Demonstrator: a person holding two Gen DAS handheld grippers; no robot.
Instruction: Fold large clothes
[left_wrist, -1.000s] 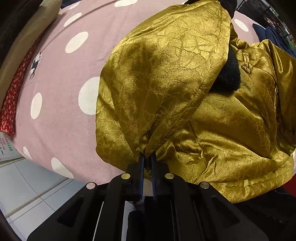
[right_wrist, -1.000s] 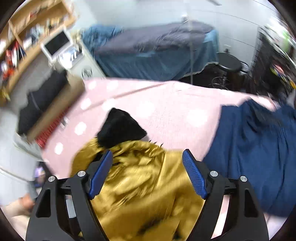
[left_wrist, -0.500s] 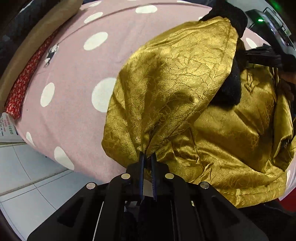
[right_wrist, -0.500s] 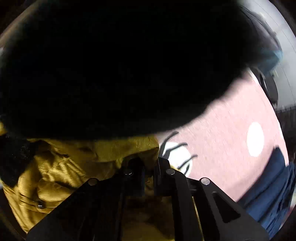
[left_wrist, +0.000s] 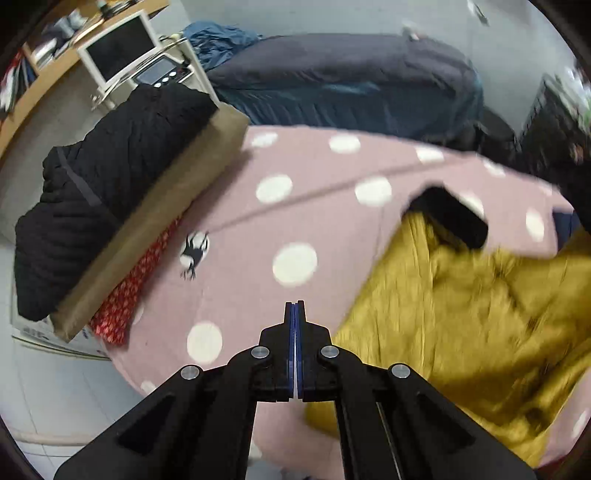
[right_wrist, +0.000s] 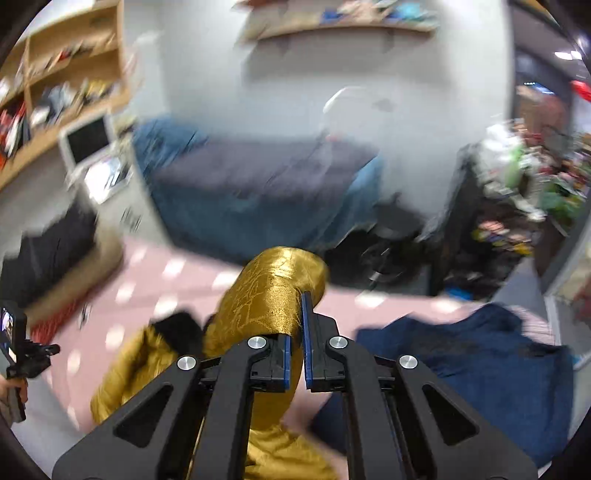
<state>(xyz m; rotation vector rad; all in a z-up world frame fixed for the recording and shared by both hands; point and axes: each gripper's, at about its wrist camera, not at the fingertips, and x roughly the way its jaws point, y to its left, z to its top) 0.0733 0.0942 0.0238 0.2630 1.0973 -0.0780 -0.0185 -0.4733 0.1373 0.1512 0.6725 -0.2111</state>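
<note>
A shiny gold jacket (left_wrist: 469, 325) with a black fur collar (left_wrist: 450, 218) lies on the pink polka-dot cover (left_wrist: 295, 206), at the right of the left wrist view. My left gripper (left_wrist: 295, 310) is shut and empty, above the cover, left of the jacket. My right gripper (right_wrist: 295, 321) is shut on a gold jacket sleeve (right_wrist: 273, 295) and holds it lifted above the rest of the jacket (right_wrist: 147, 365). The black collar (right_wrist: 177, 328) shows to its left.
A black padded coat (left_wrist: 99, 184) lies on a brown slab (left_wrist: 155, 229) at the left. A dark blue garment (right_wrist: 480, 373) lies right of the jacket. A grey-blue bed (left_wrist: 351, 81), a monitor (left_wrist: 118, 51) and shelves stand behind.
My left gripper has let go of the gold jacket and pulled back to the left, still shut. My right gripper closed on the sleeve and lifted it up.
</note>
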